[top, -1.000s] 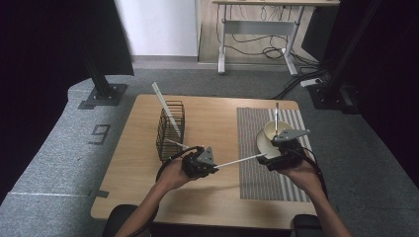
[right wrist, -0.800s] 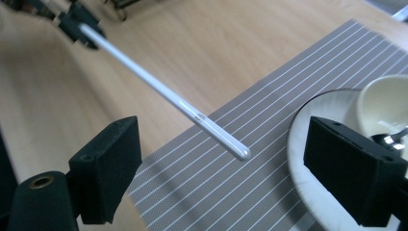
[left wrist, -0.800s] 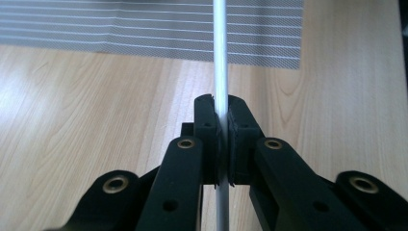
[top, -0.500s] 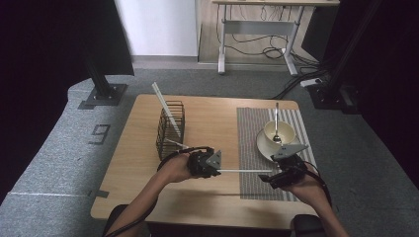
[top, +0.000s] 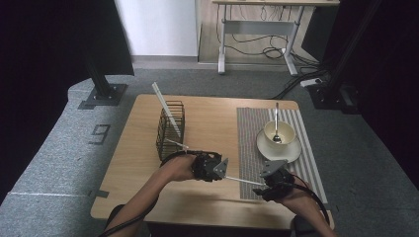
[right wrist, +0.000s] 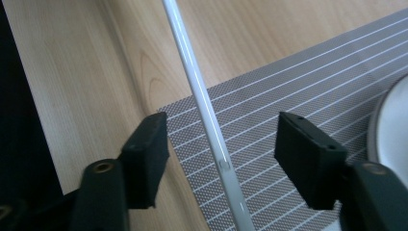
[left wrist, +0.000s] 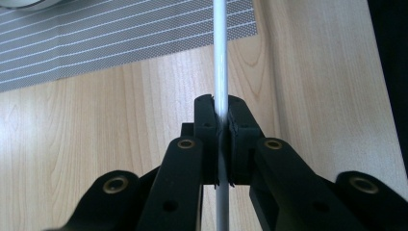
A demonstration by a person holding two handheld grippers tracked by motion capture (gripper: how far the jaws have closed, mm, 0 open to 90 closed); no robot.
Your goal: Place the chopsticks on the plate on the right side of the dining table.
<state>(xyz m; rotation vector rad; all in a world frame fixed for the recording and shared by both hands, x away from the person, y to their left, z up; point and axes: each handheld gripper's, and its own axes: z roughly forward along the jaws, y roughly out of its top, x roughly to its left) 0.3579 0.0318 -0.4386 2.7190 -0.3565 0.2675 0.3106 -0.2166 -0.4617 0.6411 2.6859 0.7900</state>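
At about 10 o'clock on the tabletop point(top: 143, 163) stands a black wire basket point(top: 171, 129) with 1 long white stick point(top: 165, 106) leaning out of it toward 11 o'clock. Just below the basket, near 7 o'clock, the left gripper point(top: 221, 174) is clenched on a thin white rod point(top: 243, 181); in the left gripper view its pads pinch the rod point(left wrist: 221, 72) squarely, the shaft running straight up between them and out over the wood. From there the rod spans toward 5 o'clock, where the right gripper point(top: 264, 181) waits at the edge of the striped grey placemat point(top: 249, 133). In the right gripper view its jaws have just been closing, yet they stand apart with the rod point(right wrist: 204, 108) between them, touching neither pad, so that gripper is released. At 2 o'clock on the placemat a cup point(top: 279, 132) with a spoon point(top: 276, 121) sits on a saucer point(top: 291, 151).

The rod looks light, stiff and smooth, probably slippery plastic or glass, so it could pivot or slide in a single pinch. A hold near each end, pads flat across the shaft, should steady it best; a hard squeeze might crack it if it is hollow.
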